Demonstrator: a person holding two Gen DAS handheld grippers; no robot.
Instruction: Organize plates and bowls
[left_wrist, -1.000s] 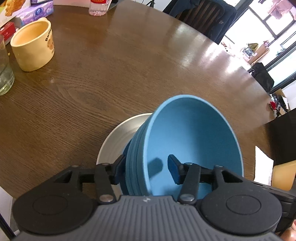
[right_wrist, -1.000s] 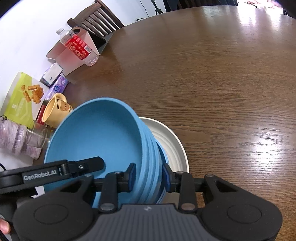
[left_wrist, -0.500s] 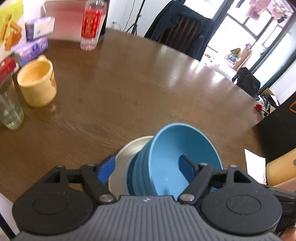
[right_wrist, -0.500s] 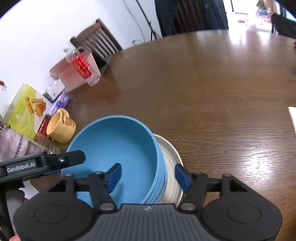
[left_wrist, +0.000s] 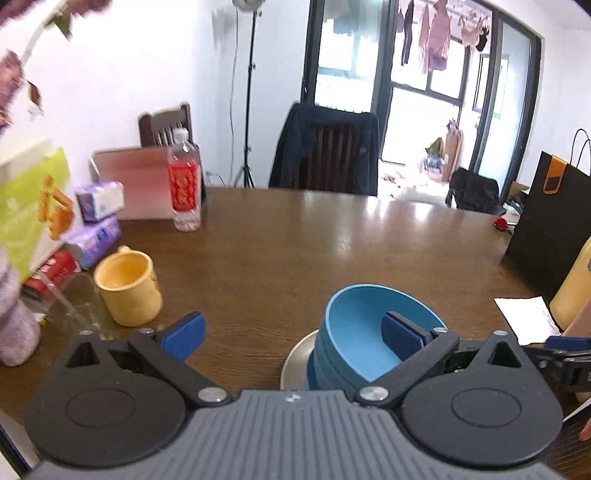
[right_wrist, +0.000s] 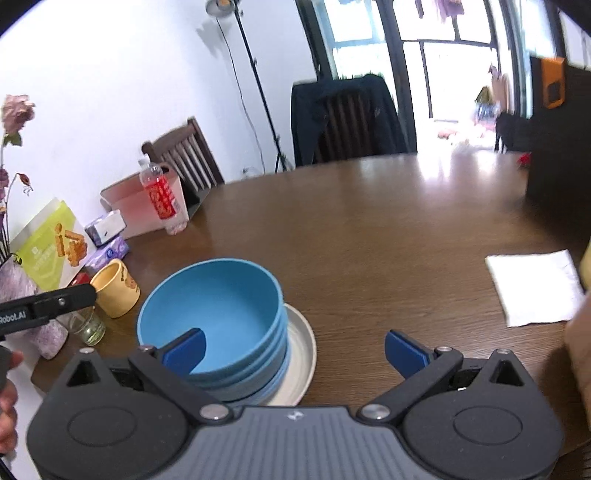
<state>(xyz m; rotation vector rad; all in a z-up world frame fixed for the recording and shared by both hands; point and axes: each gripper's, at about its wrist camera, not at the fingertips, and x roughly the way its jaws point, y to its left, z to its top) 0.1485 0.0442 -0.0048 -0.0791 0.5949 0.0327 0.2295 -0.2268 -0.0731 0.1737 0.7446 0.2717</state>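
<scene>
The stack of blue bowls is sitting on the white plate on the wooden table, the yellow mug just beside it. The left gripper and right gripper are opening, their pads clear of the stack, gripping nothing

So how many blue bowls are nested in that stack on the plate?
4, by the rims showing, all nested in one blue bowl stack on the white plate near the table's front edge. More may be hidden inside.
</scene>
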